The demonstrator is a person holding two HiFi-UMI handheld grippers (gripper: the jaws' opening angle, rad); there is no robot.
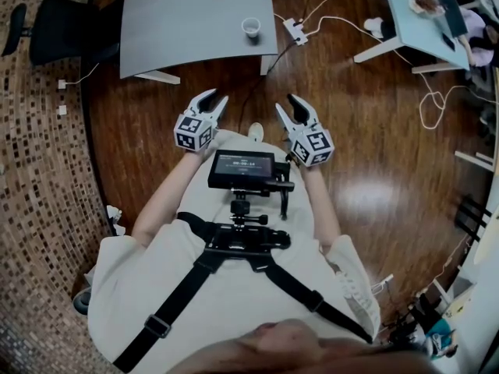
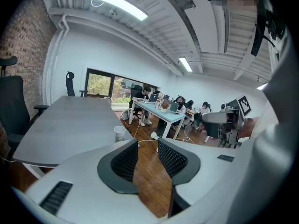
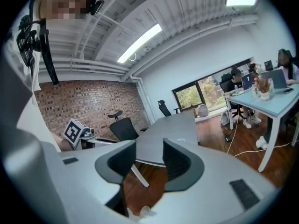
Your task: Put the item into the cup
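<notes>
Now: both grippers held up side by side in front of the chest, pointing forward toward the grey table.
Cup: white paper, stands upright on the table, long axis vertical, mouth facing up; close to the table's near edge, toward its right corner.
Cup from the left gripper view: just beyond and to the left of the jaws, near the table's edge, well apart from the gripper.
Item: cannot tell which thing it is; nothing held in either gripper.
Left gripper: jaws apart with a narrow gap, only wooden floor showing between them; aimed forward and slightly right.
Right gripper: jaws apart, gripping nothing, table edge and floor seen through the gap; aimed forward and slightly left.
Gripper spacing: near each other, not touching, well short of the table.
Small screen: mounted on the chest rig, between and just behind the two grippers.
Office chair: black, at the table's left end, by the brick wall.
Power strip: white, on the floor just right of the table's corner, cables running from it.
Second table: light blue, far right, well apart from the cup.
</notes>
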